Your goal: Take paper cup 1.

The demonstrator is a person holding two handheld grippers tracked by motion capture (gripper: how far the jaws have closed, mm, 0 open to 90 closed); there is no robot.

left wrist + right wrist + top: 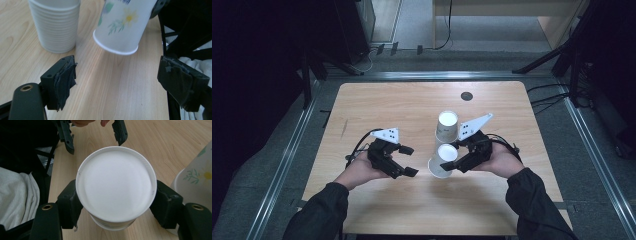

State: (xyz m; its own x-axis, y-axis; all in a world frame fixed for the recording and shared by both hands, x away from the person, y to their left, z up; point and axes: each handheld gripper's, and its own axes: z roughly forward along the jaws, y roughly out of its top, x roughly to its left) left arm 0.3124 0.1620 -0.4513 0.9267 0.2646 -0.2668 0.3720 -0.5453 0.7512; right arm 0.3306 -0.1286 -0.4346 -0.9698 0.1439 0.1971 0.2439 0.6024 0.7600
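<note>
Right tongs [451, 156] clenched on an upturned white paper cup with flower print [443, 161], hanging tilted above the wooden worktop [412, 107] beside the upturned cup stack [446, 128]. Left tongs [408, 160] released, empty. Tilt risks clipping and toppling that stack.

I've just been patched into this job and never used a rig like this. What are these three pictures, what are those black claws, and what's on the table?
No robot here: a person holds a two-jaw hand tool in each hand. The high view looks down on the wooden table; the other two pictures come from cameras riding on each tool. The right gripper is clamped on an upside-down paper cup, its white base facing that camera and its rim just off the wood. Beside it stands a stack of upside-down cups. The left gripper holds nothing; its jaws stand apart, aimed at the held cup. A small dark disc lies near the far edge.
</note>
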